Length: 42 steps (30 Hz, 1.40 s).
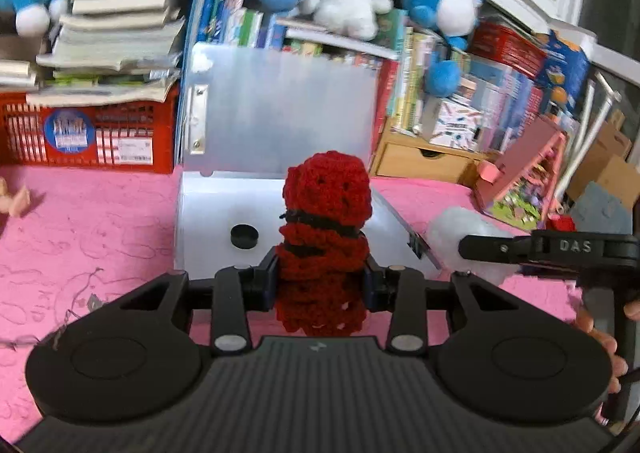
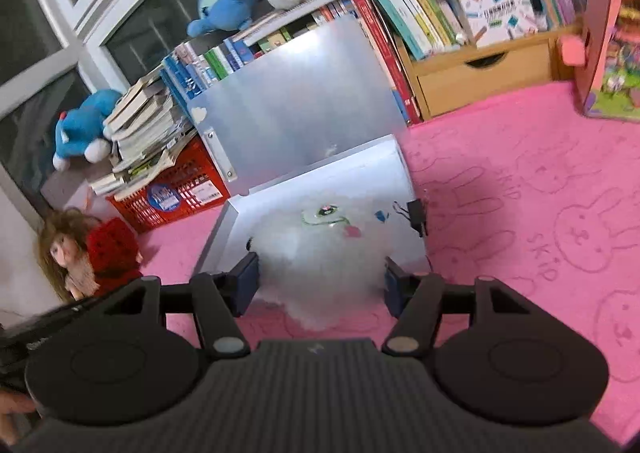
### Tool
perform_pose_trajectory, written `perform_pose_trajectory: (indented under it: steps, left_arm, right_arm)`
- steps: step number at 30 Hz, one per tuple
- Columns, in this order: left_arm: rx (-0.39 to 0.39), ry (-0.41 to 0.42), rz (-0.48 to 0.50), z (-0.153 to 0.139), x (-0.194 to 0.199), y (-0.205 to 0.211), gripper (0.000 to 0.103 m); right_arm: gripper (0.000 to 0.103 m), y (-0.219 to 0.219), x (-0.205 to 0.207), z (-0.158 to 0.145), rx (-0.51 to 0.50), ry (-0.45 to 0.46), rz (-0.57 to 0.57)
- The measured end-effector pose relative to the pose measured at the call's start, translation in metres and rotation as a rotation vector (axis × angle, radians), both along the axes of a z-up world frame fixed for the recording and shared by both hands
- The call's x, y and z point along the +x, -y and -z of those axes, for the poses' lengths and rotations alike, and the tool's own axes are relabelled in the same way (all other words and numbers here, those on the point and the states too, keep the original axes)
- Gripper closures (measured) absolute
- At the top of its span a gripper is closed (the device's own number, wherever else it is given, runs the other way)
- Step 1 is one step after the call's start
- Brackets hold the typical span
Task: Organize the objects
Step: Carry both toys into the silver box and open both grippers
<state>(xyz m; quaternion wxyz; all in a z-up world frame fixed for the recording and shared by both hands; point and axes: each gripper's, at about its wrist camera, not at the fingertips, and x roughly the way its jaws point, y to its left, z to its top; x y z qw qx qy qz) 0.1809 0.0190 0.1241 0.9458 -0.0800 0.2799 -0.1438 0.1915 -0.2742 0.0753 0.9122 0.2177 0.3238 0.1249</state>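
- Left wrist view: your left hand-held gripper [image 1: 322,279] is clamped on the red crocheted piece [image 1: 326,237], gripped at its lower half so the top stands upright clear of the fingers.
- Straight ahead lies the open metal case [image 1: 276,113], lid propped up against the books, so its tray is free to receive things; a small black cap [image 1: 244,236] already sits inside.
- Off to the right, your right hand-held gripper [image 1: 472,247] carries a white fluffy bundle [image 1: 460,231].
- Right wrist view: the right hand-held gripper [image 2: 320,285] is squeezing that white fluffy bundle [image 2: 320,253] between both fingers, poised over the case's near edge [image 2: 320,181], probably to drop it in.
- Far left, a doll [image 2: 66,253] shows beside the red crocheted piece [image 2: 112,247]; whether it rests on the pink surface [image 2: 520,213] is unclear.
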Motion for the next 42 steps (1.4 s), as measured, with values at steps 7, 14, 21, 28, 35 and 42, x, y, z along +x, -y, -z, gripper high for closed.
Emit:
perform_pose_trajectory:
  steps: [7, 14, 21, 28, 35, 42]
  left_arm:
    - [-0.029, -0.095, -0.028, 0.009, 0.056, -0.006, 0.059]
    - [-0.018, -0.147, -0.108, 0.021, 0.104, -0.012, 0.059]
    - [0.036, -0.191, -0.164, 0.041, 0.147, -0.011, 0.059]
    - [0.096, -0.206, -0.188, 0.053, 0.181, -0.007, 0.059]
    - [0.119, -0.23, -0.175, 0.069, 0.205, -0.004, 0.059]
    - [0.135, -0.252, -0.165, 0.087, 0.213, -0.003, 0.059]
  right_arm:
    - [0.039, -0.002, 0.04, -0.002, 0.023, -0.037, 0.014]
    - [0.039, -0.006, 0.079, 0.002, 0.005, -0.051, 0.056]
    - [0.038, -0.013, 0.114, 0.02, -0.03, -0.072, 0.095]
    - [0.038, -0.023, 0.143, 0.04, -0.061, -0.098, 0.115]
    - [0.038, -0.031, 0.165, 0.055, -0.105, -0.094, 0.117]
    - [0.046, -0.041, 0.177, 0.064, -0.135, -0.1, 0.094]
